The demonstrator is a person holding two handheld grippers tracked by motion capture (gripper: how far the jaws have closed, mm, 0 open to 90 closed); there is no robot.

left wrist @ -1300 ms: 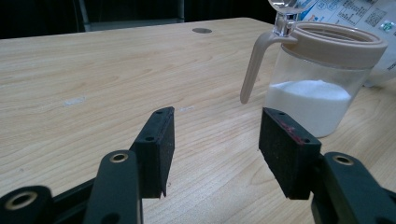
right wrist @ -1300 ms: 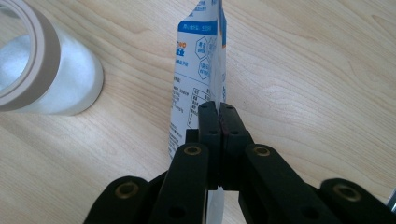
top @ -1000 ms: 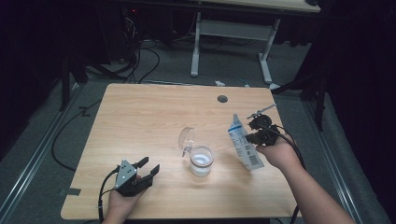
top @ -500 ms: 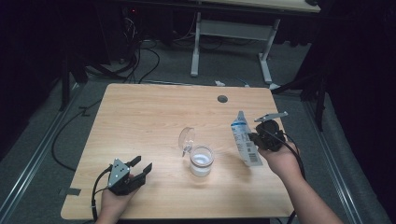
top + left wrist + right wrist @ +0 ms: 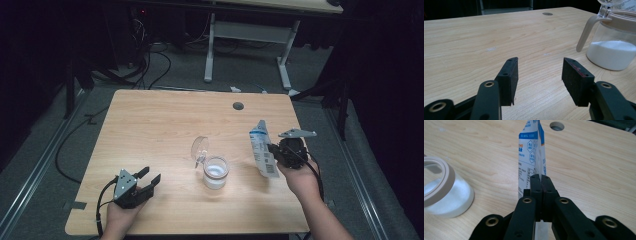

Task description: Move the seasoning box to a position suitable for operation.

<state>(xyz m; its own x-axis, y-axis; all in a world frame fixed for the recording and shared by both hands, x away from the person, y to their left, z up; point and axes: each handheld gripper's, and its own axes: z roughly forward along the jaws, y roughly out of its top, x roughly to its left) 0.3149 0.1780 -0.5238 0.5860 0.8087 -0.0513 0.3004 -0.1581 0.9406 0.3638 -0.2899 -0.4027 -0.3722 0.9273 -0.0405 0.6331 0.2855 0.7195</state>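
Note:
A glass jar [image 5: 216, 172] with white powder inside and its clear lid [image 5: 199, 148] flipped open stands mid-table; it also shows in the left gripper view [image 5: 614, 47] and the right gripper view [image 5: 444, 195]. My right gripper [image 5: 272, 151] is shut on a white and blue pouch [image 5: 262, 150], held upright to the right of the jar, its top leaning away; the jaws pinch its edge [image 5: 532, 162]. My left gripper [image 5: 149, 177] stands open near the table's front left, nothing between its jaws [image 5: 537, 77].
The wooden table [image 5: 165, 125] has a round cable hole [image 5: 238, 106] near its far edge. Behind it a white-legged desk [image 5: 250, 35] stands over cables on the floor. The left half of the tabletop is bare wood.
The right gripper has carried the pouch rightward, away from the jar, and stood it more upright. The left gripper has slid a little toward the front edge.

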